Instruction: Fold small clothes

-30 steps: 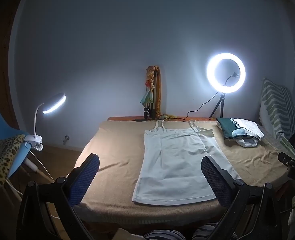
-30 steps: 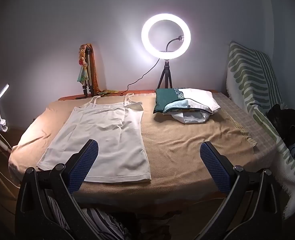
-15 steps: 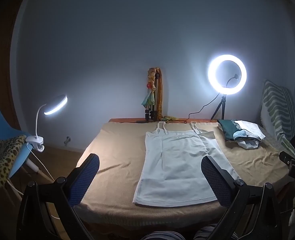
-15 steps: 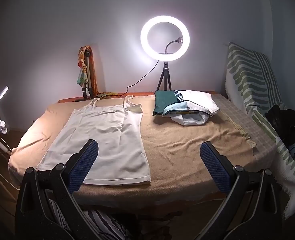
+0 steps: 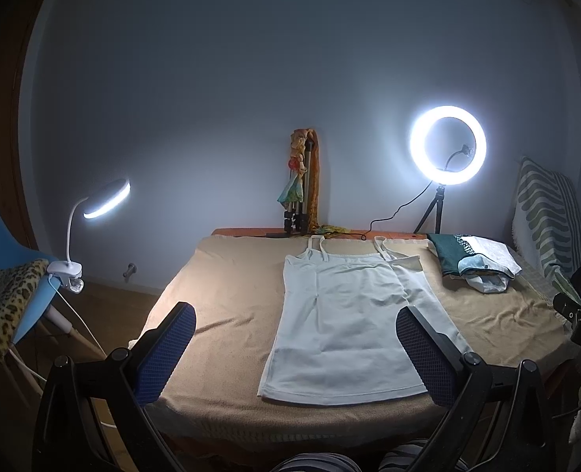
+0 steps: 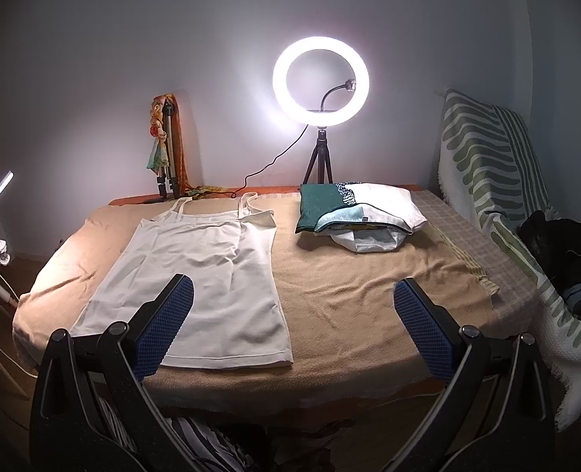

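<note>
While both grippers hover short of the near edge of the table (image 6: 369, 377), the white camisole (image 5: 345, 326) lies flat on the tan cloth (image 5: 227, 299), left of the table's centre; its hem sits just inside the near edge, its straps reach almost to the far edge. The left gripper (image 5: 294, 350) has its blue-padded fingers (image 5: 168, 350) spread wide, holding nothing; the right gripper (image 6: 292, 328) is likewise spread and empty. Bare cloth lies open to the left of the camisole and, more broadly, to its right as far as the checked strip at the right edge. A stack of folded clothes (image 6: 359, 212) occupies the far right area, well apart from the camisole. Against the view one second ago, the left wrist camera shows the scene slightly lower in frame; the camisole itself has not shifted. Its long axis runs near to far; straps point toward the wall and ring light (image 6: 321, 80), hem toward the person.
</note>
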Available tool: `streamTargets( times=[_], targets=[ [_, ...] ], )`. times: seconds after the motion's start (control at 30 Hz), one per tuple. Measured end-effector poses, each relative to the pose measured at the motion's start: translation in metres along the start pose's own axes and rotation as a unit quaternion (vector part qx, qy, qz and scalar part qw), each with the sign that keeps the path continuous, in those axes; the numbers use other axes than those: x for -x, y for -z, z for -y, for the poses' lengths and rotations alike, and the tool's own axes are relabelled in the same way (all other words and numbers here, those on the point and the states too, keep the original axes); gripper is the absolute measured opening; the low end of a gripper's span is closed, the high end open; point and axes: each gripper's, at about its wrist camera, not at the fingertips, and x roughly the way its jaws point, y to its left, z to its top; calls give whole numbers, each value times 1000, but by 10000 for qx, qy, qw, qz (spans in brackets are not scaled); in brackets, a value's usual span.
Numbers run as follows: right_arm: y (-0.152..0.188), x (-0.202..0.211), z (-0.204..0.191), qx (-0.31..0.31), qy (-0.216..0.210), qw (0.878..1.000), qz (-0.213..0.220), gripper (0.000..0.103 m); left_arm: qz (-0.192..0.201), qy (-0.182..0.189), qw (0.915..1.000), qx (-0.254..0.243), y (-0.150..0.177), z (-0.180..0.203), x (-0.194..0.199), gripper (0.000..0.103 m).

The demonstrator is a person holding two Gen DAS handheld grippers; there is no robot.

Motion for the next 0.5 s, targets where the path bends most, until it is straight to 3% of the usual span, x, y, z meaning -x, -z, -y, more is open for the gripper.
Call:
streamTargets(
  times=[0.5],
  targets=[
    [-4,-1,1,19,20,10000,45,103,-11,-9,10000,24,1,3,-2,103]
  ],
)
